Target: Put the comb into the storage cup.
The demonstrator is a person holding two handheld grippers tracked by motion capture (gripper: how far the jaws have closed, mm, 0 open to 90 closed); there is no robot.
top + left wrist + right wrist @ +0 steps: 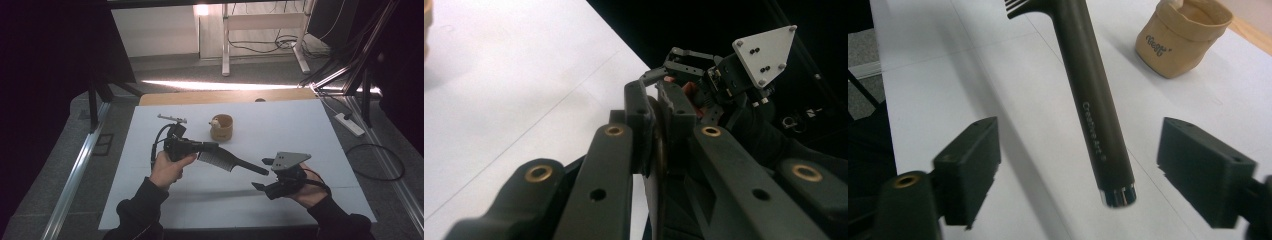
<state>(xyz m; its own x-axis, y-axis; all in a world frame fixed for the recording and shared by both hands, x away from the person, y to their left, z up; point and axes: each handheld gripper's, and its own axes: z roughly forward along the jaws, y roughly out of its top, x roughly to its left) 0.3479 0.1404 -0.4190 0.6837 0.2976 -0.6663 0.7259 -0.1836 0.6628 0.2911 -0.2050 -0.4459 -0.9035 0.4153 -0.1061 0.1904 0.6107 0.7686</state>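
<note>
A black comb (225, 161) with a long handle hangs above the white table (300, 130). My left gripper (212, 147) is shut on its toothed end, and the comb's spine (657, 150) sits pinched between the jaws in the left gripper view. The handle (1093, 105) points toward my right gripper (261, 173), which is open. In the right gripper view the handle's metal-capped tip lies between the two spread pads (968, 160), touching neither. The right gripper (724, 75) with its grey plate also appears beyond the left jaws.
A small tan paper pouch (221, 127) stands at the table's middle back, also seen as the pouch (1180, 37) at upper right. A thin metal piece (172, 118) lies at back left. A wooden strip edges the table's far side.
</note>
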